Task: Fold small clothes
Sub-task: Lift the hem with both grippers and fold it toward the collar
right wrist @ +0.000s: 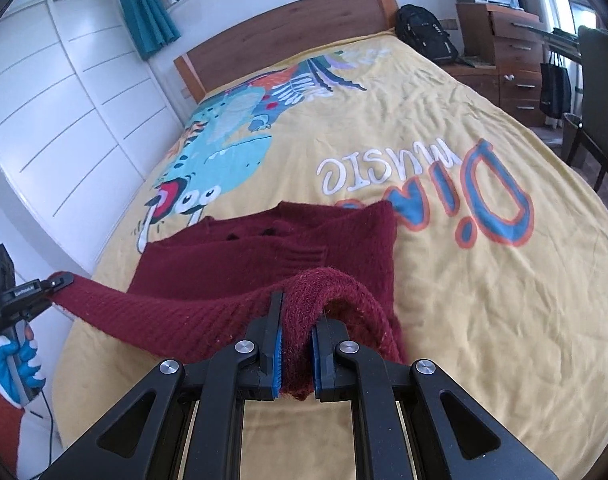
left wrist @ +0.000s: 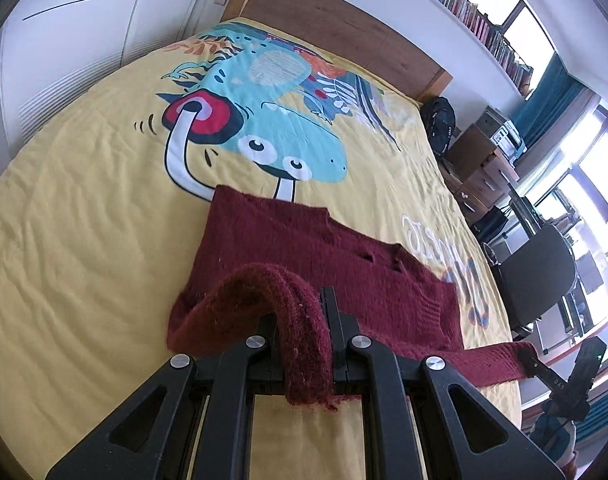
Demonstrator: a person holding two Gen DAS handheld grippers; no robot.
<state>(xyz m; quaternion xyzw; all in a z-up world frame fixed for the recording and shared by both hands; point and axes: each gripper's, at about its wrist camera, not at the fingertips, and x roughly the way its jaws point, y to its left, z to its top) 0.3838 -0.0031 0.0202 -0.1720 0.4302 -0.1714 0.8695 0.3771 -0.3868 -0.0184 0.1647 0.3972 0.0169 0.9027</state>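
Knitwear first: the dark red fuzzy knitted sweater point(left wrist: 304, 240) lies flat on the yellow dinosaur-print bedspread point(left wrist: 84, 220), its body stretching away from both tools toward the wooden headboard point(left wrist: 336, 28). The left tool point(left wrist: 304, 344) is clenched on one near corner of the hem, and the right tool point(right wrist: 296, 344) is clamped on the other, with the hem strung between them (lifted clear of the bed, it seems). Neither hand is nearer, so the fold looks set to go forward, over the body.
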